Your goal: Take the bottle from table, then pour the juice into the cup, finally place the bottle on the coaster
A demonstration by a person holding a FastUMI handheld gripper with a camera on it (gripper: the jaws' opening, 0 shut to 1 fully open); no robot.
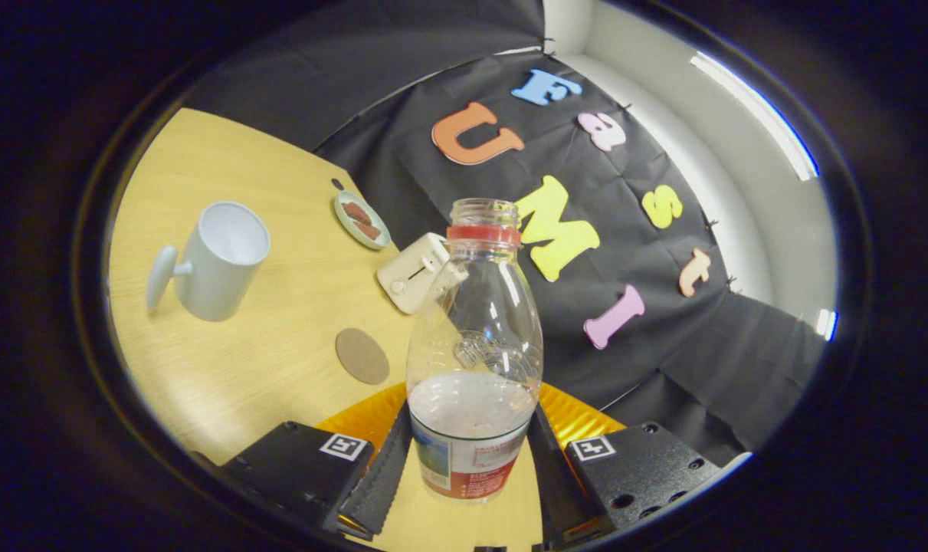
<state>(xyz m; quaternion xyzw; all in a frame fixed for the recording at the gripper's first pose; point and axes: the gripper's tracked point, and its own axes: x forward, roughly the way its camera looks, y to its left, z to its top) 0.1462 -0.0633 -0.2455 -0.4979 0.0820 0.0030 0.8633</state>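
Booth: a black cloth wall (448,69) hung in creases behind the table, with a plain white wall (739,207) beyond it.
Table: a pale yellow wood-grain tabletop (226,360), smooth and flat, with a curved far edge against the cloth.
Bottle: a clear plastic bottle with a red neck ring and no cap (475,353) stood between the fingers, its body ribbed and rounded, a printed label wrapped around its lower part. It held a shallow layer of pale, cloudy liquid, level just above the label; the rest was empty.
Gripper: the gripper (470,468) had its two fingers clamped on the labelled lower part of the bottle, one textured pad pressed to each side.
Cup: a pale blue-grey cylindrical mug with a long side handle (217,262) stood on the table, well to the left of the bottle and beyond the fingers; its white inside looked empty.
Toaster: a small cream boxy toy toaster (416,274) sat just behind the bottle's shoulder.
Coaster: a flat round brown coaster (362,356) lay bare on the table, near the bottle's left, between it and the mug.
Dish: a small pale green round dish (362,219) at the table's far edge held two reddish-brown pieces.
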